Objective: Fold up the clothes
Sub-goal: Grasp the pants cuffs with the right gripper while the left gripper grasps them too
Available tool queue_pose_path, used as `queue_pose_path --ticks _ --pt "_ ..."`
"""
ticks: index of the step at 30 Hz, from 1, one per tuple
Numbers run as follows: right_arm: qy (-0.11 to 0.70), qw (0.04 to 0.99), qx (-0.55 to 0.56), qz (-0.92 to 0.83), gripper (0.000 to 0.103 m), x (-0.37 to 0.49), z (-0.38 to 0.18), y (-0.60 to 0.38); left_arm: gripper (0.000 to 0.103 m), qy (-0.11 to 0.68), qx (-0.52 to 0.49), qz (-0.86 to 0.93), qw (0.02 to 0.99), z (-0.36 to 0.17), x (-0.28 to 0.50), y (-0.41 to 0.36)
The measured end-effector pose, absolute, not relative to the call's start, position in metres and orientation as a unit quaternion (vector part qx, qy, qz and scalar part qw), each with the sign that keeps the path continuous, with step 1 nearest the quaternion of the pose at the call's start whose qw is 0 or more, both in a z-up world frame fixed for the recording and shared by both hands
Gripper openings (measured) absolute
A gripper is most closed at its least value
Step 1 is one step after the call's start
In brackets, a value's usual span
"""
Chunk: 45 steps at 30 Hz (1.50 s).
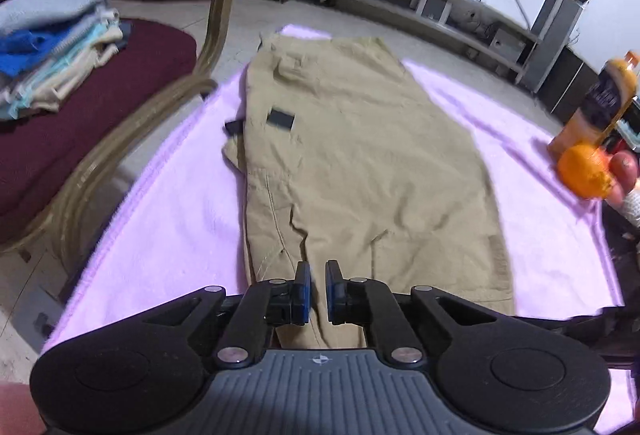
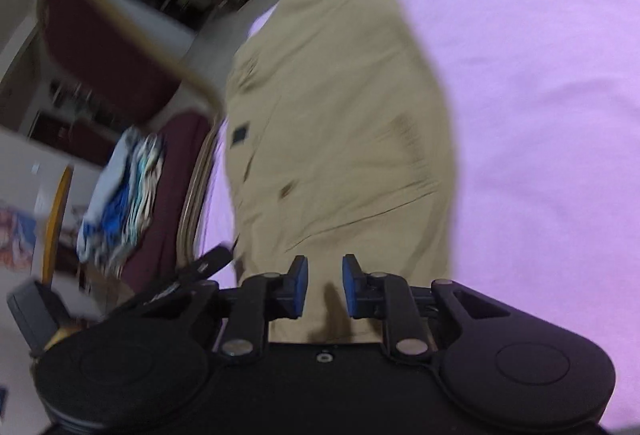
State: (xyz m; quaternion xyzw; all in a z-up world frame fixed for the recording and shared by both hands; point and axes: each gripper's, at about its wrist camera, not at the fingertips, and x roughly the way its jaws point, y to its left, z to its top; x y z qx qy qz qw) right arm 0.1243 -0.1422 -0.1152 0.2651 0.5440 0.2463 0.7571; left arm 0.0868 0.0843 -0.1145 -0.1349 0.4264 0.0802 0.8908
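Khaki trousers were laid flat on a lilac towel, with both grippers held above them.

At the left of the left wrist view, a stack of folded clothes (image 1: 56, 47) was seen on a maroon cushioned chair (image 1: 100, 123). The beige cotton trousers (image 1: 360, 155) were spread along the centre of the pale purple towel (image 1: 168, 219). At bottom centre, the left gripper (image 1: 318, 271) was all but closed on nothing. The right gripper (image 2: 325, 267) was held slightly parted, empty. A round orange fruit (image 1: 584, 171) was seen at right.
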Motion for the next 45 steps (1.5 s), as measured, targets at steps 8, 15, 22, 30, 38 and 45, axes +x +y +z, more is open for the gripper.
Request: queue_pose_path --ticks 8,15,22,30,38,45 --pt "0.582 0.713 0.288 0.262 0.004 0.128 -0.165 -0.132 0.015 0.485 -0.101 0.142 0.857 -0.132 0.08 0.1" --pt "0.554 0.746 0.3 0.216 0.023 0.086 -0.12 -0.191 0.006 0.413 -0.175 0.098 0.888 -0.091 0.027 0.107" --pt "0.506 0.798 0.215 0.245 0.023 0.074 -0.104 -0.158 0.009 0.456 -0.094 -0.001 0.885 -0.108 0.037 0.044" --pt "0.507 0.812 0.078 0.279 0.013 0.064 -0.124 -0.119 0.02 0.483 -0.02 0.018 0.875 -0.123 0.038 0.03" --pt "0.478 0.812 0.214 0.258 0.048 0.059 -0.086 -0.18 0.056 0.438 -0.257 0.016 0.862 -0.089 0.012 0.1" --pt "0.516 0.748 0.357 0.215 0.05 0.074 -0.137 -0.216 0.071 0.495 -0.357 0.005 0.793 -0.126 0.03 0.112"
